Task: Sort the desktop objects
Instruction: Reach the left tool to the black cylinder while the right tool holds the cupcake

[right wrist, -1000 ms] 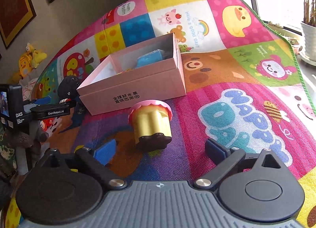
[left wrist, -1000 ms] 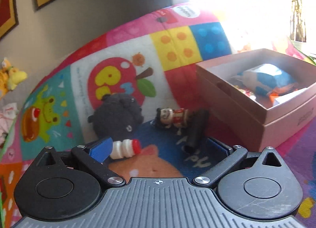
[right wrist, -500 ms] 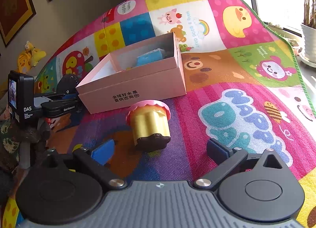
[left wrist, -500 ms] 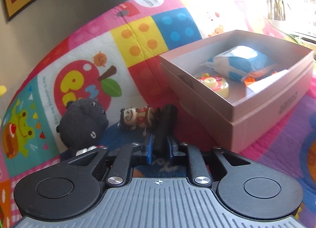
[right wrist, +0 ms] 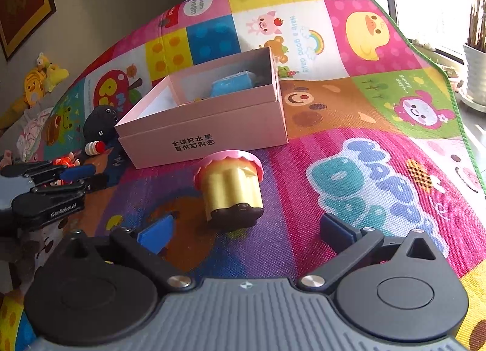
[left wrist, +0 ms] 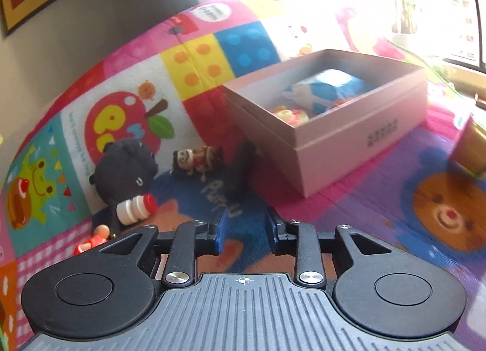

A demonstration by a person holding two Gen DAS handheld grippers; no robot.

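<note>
A pink box [left wrist: 358,138] sits open on the play mat, with a blue and white pouch [left wrist: 325,90] and small toys inside. A black cylinder [left wrist: 243,159] lies on the mat against the box's left side, beside a small figurine [left wrist: 197,159], a black plush [left wrist: 124,168] and a small white bottle with a red cap [left wrist: 136,206]. My left gripper [left wrist: 244,232] is partly open and empty, pulled back from the cylinder. My right gripper [right wrist: 243,229] is open and empty, just short of a yellow cup toy with a pink rim [right wrist: 231,187]. The box [right wrist: 206,117] stands behind the cup.
A small red and orange toy [left wrist: 91,238] lies at the left gripper's left side. The colourful mat [right wrist: 364,168] stretches right to a green edge [right wrist: 449,83]. Plush toys [right wrist: 42,77] sit by the wall at far left. A potted plant [right wrist: 477,47] stands at right.
My left gripper closed around the black cylinder half a second ago, then opened and drew back, leaving the cylinder on the mat. My right gripper edged slightly closer to the yellow cup.
</note>
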